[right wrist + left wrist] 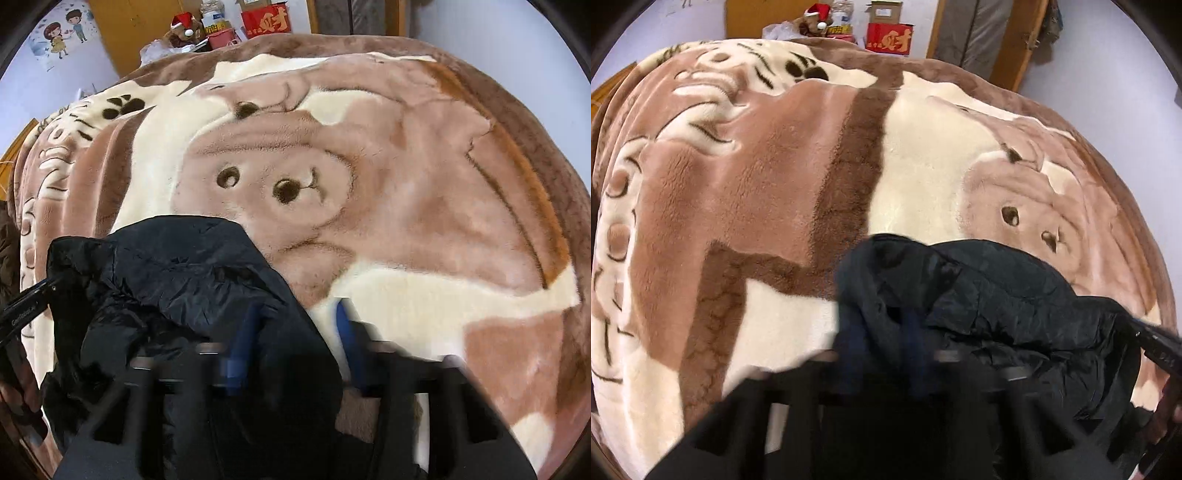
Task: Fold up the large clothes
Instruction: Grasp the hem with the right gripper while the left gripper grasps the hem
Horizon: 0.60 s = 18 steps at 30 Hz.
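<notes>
Jacket (pixel 177 280) on blanket (pixel 406 184); boxes (pixel 266 20) behind.

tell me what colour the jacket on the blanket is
Black, with a crinkled sheen; the jacket shows best in the right wrist view.

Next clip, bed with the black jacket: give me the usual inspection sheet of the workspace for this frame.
Surface: plush blanket with a cartoon animal print, brown and cream, covering the bed.
Job's things: black jacket, crumpled in a heap at the near edge, not yet laid flat.
Clutter: nothing seen on the blanket besides the jacket.
Grippers: right gripper open, blue fingers astride the jacket's edge, one on the fabric and one over the blanket; left gripper low over the jacket, too blurred and dark to tell its state.
Cables: nothing seen.
Surroundings: red box, Santa hat and bottles beyond the bed, cartoon couple wall sticker, wooden door frame.
</notes>
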{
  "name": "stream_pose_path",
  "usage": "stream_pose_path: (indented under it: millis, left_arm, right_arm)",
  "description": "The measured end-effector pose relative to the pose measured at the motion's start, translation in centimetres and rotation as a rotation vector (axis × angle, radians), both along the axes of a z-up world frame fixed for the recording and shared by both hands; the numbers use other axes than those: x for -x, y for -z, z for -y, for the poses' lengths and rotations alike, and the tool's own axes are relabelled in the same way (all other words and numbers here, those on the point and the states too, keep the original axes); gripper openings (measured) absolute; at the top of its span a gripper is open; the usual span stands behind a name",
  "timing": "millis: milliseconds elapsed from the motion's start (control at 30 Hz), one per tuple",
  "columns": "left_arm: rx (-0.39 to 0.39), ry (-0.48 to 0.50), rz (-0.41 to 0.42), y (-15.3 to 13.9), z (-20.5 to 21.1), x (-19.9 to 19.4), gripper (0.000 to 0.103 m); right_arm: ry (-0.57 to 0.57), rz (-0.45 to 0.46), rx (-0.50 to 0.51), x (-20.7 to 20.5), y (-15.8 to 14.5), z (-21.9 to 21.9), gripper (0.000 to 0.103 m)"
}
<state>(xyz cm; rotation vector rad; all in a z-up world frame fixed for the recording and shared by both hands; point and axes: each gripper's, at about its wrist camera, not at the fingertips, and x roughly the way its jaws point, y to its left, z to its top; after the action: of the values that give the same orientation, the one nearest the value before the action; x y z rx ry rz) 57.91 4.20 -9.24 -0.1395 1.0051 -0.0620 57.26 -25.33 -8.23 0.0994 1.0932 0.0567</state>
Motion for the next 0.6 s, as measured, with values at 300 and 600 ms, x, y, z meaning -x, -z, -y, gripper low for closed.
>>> stream_pose_path:
  millis: [300,600]
  left_arm:
    - [0.142,-0.009,0.263,-6.4,-3.6,11.4,0.004]
    - [0.249,-0.068,0.241,-4.1,-7.3,25.6,0.005]
  right_arm:
    - [-0.055,0.303,-0.082,12.9,-8.7,0.3,0.006]
    - [0.012,0.3,-0.126,28.0,-5.9,1.4,0.005]
